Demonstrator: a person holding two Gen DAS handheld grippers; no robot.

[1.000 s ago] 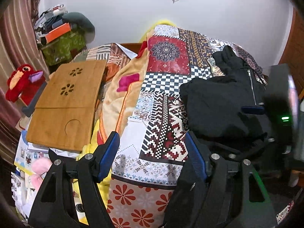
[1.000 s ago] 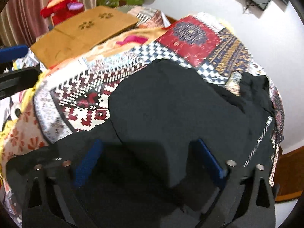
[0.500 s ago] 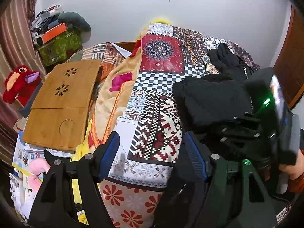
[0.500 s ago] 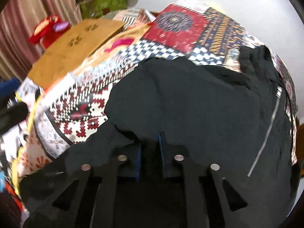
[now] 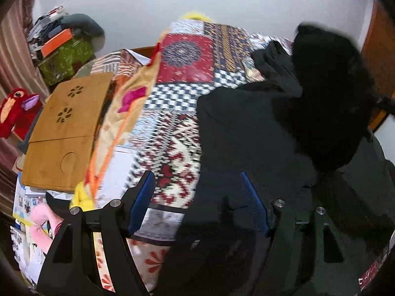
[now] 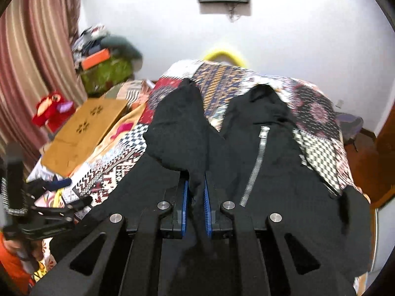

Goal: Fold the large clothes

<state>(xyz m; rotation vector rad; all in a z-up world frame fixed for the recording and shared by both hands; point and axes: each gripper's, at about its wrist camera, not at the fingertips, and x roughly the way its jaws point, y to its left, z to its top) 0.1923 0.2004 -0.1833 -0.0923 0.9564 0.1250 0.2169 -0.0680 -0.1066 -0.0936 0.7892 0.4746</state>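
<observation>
Right gripper [image 6: 195, 204] fingers just clenched on black zip-up fabric jacket [image 6: 271, 153], lifted fold off patchwork-quilted bed [image 6: 318, 113]; left gripper [image 5: 197, 202] fingers gaped, grasping nothing

The black jacket [image 6: 276, 162] covers most of the near and right side of the patchwork bedspread [image 5: 172, 133], leaving a bare strip of spread along its left edge where a gripper could pass. Left of that strip a wooden lap desk [image 5: 66, 128] lies flat, blocking the bed's left side, with a red plush toy [image 5: 14, 111] and a pile of boxes [image 5: 64, 54] behind it (all crowded against the striped curtain [image 6: 37, 69]). A raised fold of jacket fabric [image 6: 180, 133] stands ahead of the right gripper [image 6: 196, 204]. The far end of the bed lies uncovered.
</observation>
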